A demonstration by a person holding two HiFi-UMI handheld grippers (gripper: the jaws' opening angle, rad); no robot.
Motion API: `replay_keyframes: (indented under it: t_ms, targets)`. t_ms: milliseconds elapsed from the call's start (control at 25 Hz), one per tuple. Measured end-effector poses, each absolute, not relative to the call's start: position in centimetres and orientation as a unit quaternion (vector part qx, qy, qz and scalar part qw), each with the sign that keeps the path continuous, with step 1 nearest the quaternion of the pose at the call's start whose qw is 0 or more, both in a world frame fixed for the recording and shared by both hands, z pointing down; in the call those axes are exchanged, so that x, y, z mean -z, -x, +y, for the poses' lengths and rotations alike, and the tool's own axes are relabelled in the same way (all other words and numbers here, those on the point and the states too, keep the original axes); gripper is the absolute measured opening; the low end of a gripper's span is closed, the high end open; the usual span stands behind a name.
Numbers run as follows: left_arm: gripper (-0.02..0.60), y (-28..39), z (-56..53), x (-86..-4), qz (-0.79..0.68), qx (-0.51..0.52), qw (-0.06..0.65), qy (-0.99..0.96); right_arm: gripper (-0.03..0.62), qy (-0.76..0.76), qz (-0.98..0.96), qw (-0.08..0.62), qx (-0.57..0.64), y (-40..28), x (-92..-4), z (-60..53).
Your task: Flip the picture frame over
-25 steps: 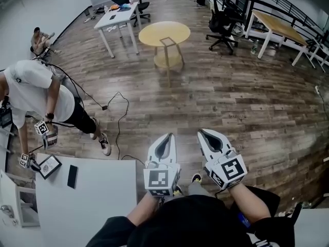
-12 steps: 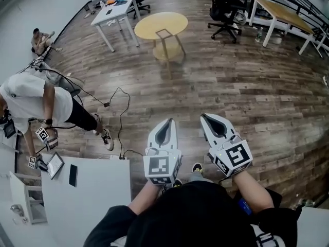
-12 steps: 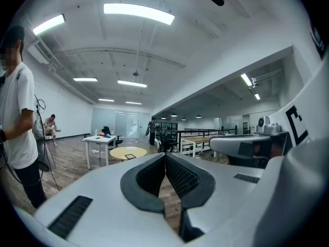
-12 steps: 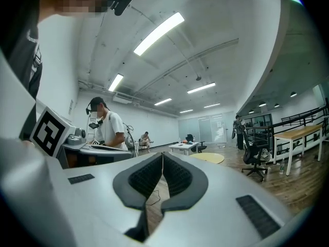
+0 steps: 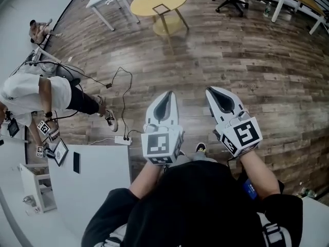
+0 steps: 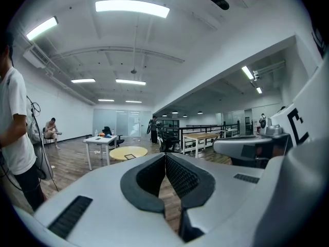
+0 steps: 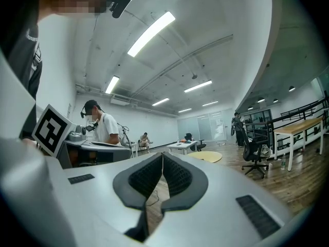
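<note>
"Both claws clenched on nothing. Why?"
"My left claw (image 5: 167,95) and right claw (image 5: 212,91) have no job out here over the floor. The picture frame (image 5: 60,152) stands tilted at the white bench's (image 5: 97,184) left edge, near another person (image 5: 31,94)."

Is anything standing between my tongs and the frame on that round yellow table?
Nothing visible. Only bare wood floor lies between the left tongs, right tongs and the round table bearing the frame; a cable lies off left.
</note>
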State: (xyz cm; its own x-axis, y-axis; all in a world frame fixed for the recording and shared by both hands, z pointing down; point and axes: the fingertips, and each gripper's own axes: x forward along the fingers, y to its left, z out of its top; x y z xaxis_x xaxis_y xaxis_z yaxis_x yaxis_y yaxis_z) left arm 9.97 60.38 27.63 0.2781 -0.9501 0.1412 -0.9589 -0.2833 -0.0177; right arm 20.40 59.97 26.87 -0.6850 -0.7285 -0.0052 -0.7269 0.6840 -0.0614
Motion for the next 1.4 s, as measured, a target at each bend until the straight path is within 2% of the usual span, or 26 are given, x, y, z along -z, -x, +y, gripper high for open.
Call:
replay_keyframes:
  t_ms: [600,1400]
  targets:
    - [0.023,-6.8,55.2,-28.8,-0.59,-0.058,0.048,-0.804,0.018,0.389,0.921,0.004,0.033,-16.1,-27.9,54.7]
    - [0.023,6.1,44.4,-30.1,-0.581,-0.039,0.061,-0.811,0.018,0.376,0.926,-0.025,0.01,-1.4,-28.0,43.5]
